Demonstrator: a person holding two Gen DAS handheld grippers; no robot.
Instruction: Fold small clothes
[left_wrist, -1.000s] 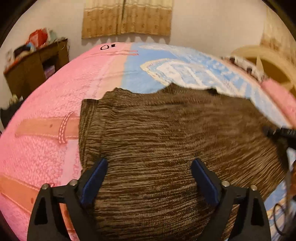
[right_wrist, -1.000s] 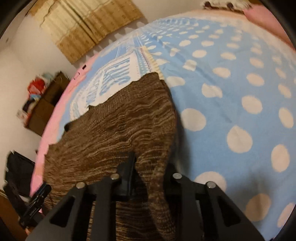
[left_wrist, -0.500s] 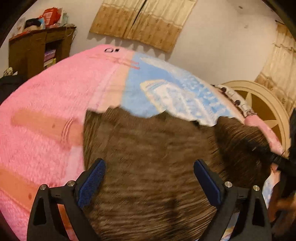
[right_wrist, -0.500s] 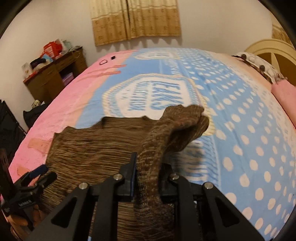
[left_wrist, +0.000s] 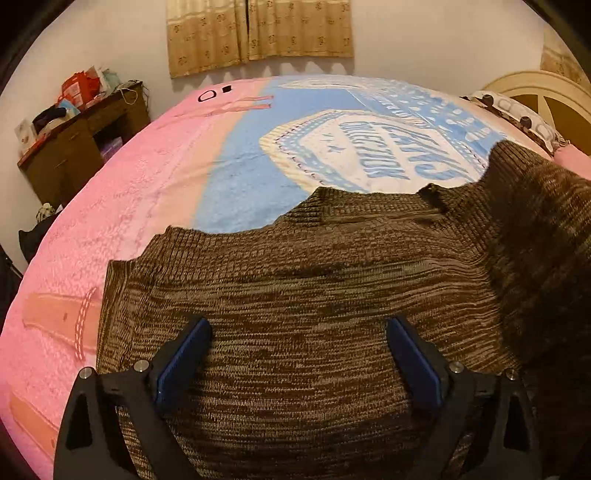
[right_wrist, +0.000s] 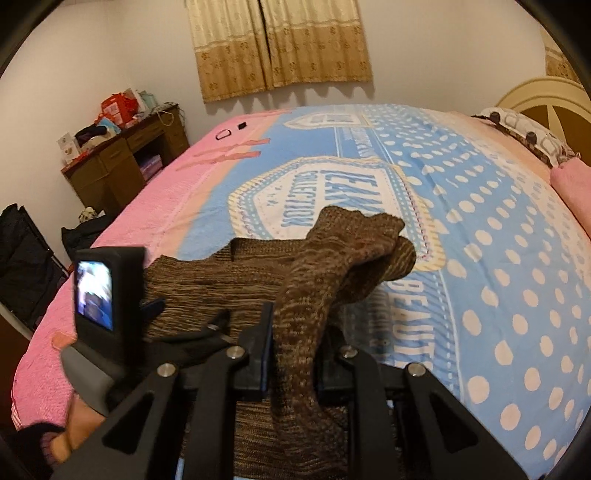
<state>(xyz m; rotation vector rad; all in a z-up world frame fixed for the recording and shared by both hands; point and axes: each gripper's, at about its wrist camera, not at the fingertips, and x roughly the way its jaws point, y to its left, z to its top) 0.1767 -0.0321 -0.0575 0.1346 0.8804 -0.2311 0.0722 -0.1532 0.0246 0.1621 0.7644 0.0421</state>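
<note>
Brown marled knit sweater (left_wrist: 314, 295) lies flat on the pink-and-blue printed bedspread (left_wrist: 155, 192); my right claw (right_wrist: 295, 354) pinches its right side, lifted toward the sweater's middle, my left claw (left_wrist: 297, 354) gaping wide above the hem.

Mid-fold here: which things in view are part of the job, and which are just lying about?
Part of the job:
- brown knit sweater, spread on the bed
- right tool, shut on a lifted side of it
- left tool, open over it

Lying about:
- bedspread
- wooden desk with clutter
- curtains
- pillow
</note>
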